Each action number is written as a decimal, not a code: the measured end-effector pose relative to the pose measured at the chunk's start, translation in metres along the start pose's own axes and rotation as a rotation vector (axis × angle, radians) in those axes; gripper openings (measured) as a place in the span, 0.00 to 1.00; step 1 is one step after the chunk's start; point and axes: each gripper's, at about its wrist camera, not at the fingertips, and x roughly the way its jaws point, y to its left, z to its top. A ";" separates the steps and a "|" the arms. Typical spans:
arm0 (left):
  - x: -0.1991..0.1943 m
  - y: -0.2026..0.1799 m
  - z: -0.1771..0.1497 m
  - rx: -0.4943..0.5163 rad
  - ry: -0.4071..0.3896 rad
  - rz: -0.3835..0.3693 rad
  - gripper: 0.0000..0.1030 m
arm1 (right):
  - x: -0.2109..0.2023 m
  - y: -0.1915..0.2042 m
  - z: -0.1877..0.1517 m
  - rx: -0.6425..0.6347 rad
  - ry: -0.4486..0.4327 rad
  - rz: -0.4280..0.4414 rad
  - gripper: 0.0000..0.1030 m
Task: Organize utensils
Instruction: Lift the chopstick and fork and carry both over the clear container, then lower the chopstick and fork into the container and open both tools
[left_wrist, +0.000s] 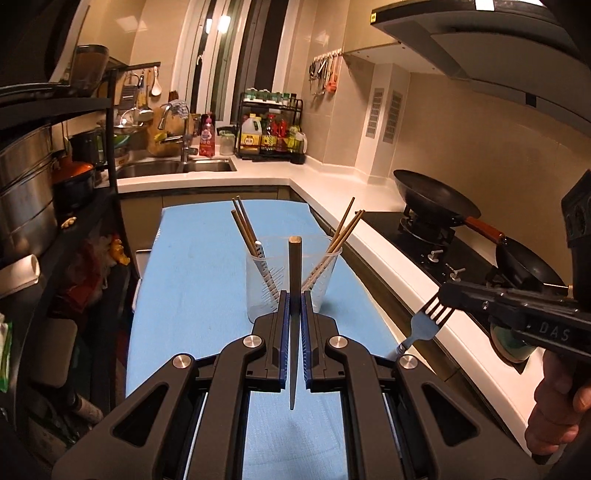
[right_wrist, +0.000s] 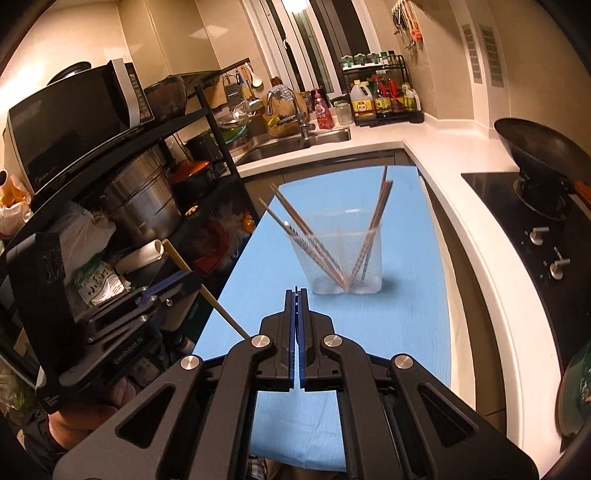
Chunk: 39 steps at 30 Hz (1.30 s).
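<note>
Your two grippers are up over the blue cloth, one with a chopstick and one with a fork.

One clear plastic cup stands on the blue cloth, just past your left gripper's fingertips. In the cup you can count about seven sticks: four on the left side and three on the right, leaning apart like a V. Your left gripper's fingers are squeezed on one dark chopstick, which points up between them. Your right gripper has its fingers pressed together. From the left view, one fork sticks out under them, prongs at the fingers and handle hanging down over the cloth's right edge. The cup sits ahead of them, a bit to the right.
</note>
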 end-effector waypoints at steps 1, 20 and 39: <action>0.003 0.000 0.004 0.010 0.006 0.007 0.06 | 0.001 0.001 0.006 -0.005 -0.005 -0.006 0.01; 0.043 0.012 0.104 0.043 0.029 -0.036 0.06 | 0.034 -0.008 0.113 0.010 -0.076 0.072 0.01; 0.156 0.010 0.140 0.092 0.013 -0.024 0.06 | 0.133 -0.054 0.137 0.064 -0.066 0.083 0.01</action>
